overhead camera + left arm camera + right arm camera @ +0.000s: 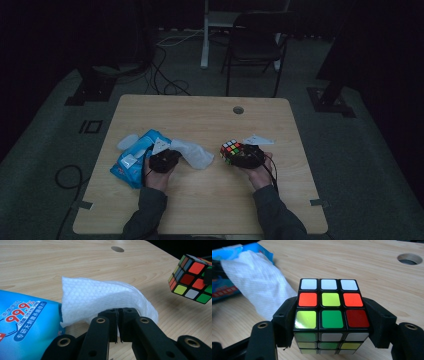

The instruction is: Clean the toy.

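A white wet wipe (100,297) hangs between my left gripper's (117,315) jaws, which are shut on its lower fold. Its far end lies against the edge of a blue wipe pack (25,322); I cannot tell whether it is still tucked inside. From above, the left gripper (172,152) sits at the pack's (132,162) right side, with the wipe (197,154) draped to the right. My right gripper (332,312) is shut on a scrambled colour cube (329,307), one pad on each side face. The cube (229,147) is held tilted a little above the table, right of centre.
The light wooden table (200,115) has a round cable hole (238,110) near its far edge. On the floor beyond the table stand a dark chair (255,45) and a white post, with loose cables around them. Both forearms come in from the table's near edge.
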`<state>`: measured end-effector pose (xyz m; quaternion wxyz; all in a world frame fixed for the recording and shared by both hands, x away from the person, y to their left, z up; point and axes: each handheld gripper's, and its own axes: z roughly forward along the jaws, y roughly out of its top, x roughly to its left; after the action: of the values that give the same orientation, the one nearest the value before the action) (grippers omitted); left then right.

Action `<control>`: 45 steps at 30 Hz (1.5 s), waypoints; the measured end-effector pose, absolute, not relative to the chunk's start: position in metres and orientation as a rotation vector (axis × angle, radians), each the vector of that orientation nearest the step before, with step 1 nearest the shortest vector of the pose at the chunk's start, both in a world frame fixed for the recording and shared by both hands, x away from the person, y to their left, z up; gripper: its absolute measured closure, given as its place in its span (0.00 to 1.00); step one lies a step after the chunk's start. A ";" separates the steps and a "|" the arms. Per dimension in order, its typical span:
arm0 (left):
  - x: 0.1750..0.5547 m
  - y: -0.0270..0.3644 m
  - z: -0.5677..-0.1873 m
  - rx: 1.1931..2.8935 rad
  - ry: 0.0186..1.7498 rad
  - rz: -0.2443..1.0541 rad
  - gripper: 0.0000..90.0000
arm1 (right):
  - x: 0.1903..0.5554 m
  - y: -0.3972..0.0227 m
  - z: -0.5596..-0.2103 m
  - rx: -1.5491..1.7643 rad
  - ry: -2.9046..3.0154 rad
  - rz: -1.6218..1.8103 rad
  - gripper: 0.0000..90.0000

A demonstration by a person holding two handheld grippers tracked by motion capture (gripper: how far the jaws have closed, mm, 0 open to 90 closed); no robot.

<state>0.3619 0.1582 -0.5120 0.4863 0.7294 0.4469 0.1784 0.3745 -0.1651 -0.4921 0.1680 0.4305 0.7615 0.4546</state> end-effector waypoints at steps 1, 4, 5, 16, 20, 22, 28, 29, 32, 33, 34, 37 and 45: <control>0.362 0.158 -0.512 1.774 1.090 0.435 0.97 | 0.375 -0.166 -0.493 1.227 2.167 1.285 0.38; 0.362 0.159 -0.513 1.778 1.092 0.434 0.97 | 0.375 -0.168 -0.497 1.220 2.164 1.256 0.38; 0.362 0.159 -0.513 1.781 1.090 0.434 0.96 | 0.375 -0.168 -0.498 1.219 2.165 1.244 0.38; 0.360 0.160 -0.516 1.767 1.091 0.420 0.85 | 0.374 -0.175 -0.510 1.223 2.157 1.182 0.38; 0.359 0.161 -0.517 1.766 1.095 0.417 0.83 | 0.374 -0.176 -0.514 1.223 2.151 1.172 0.38; 0.359 0.162 -0.518 1.768 1.095 0.416 0.83 | 0.374 -0.176 -0.516 1.208 2.150 1.155 0.38; 0.358 0.162 -0.519 1.770 1.090 0.416 0.82 | 0.374 -0.174 -0.522 1.186 2.144 1.141 0.38; 0.358 0.162 -0.519 1.770 1.089 0.414 0.82 | 0.374 -0.174 -0.523 1.187 2.144 1.140 0.38; 0.358 0.162 -0.519 1.772 1.091 0.413 0.81 | 0.374 -0.175 -0.525 1.194 2.143 1.146 0.38; 0.358 0.162 -0.520 1.772 1.091 0.412 0.81 | 0.373 -0.175 -0.526 1.194 2.144 1.144 0.38; 0.358 0.162 -0.520 1.773 1.090 0.412 0.81 | 0.373 -0.176 -0.526 1.193 2.142 1.143 0.38; 0.358 0.163 -0.521 1.770 1.094 0.409 0.81 | 0.373 -0.176 -0.528 1.190 2.140 1.140 0.38; 0.358 0.164 -0.520 1.764 1.097 0.412 0.79 | 0.369 -0.173 -0.530 1.157 2.173 1.113 0.26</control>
<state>0.3577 0.1639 -0.5200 0.4898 0.7262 0.4517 0.1696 0.3691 -0.1728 -0.5302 0.2180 0.4178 0.7850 0.4021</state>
